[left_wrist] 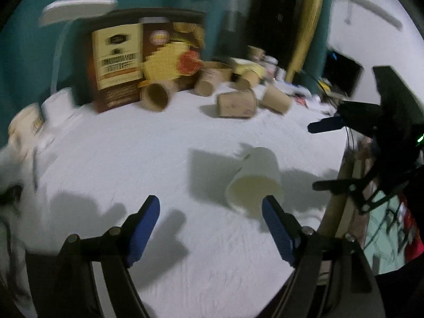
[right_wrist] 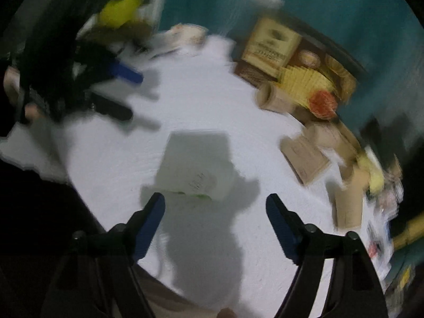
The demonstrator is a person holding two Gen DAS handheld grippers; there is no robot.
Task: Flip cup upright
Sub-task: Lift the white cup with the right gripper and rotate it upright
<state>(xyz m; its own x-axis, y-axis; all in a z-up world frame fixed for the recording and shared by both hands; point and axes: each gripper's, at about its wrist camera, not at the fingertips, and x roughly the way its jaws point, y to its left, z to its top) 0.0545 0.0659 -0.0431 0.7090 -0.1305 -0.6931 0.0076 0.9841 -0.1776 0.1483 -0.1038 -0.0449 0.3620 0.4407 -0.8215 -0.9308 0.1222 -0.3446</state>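
We see the cup (left_wrist: 254, 177) (right_wrist: 197, 164), pale and white, low and right of centre in the left wrist view, mouth tilted toward the camera; whether it stands or leans we cannot tell through the blur. In the right wrist view it sits mid-frame as a smeared pale block with faint print. The left claw (left_wrist: 212, 206) is spread with nothing between its pads; its right finger overlaps the cup's rim in the picture, and contact is unclear. The right claw (right_wrist: 216, 205) is also spread and empty, the cup just beyond its tips. Each claw shows in the other's view at the frame edge, partly cut off. The worktop (left_wrist: 132, 159) is white and textured. Brown cups (left_wrist: 235, 103) lie toppled near a box (left_wrist: 119, 61) at the upper middle, against a teal wall (left_wrist: 31, 53).
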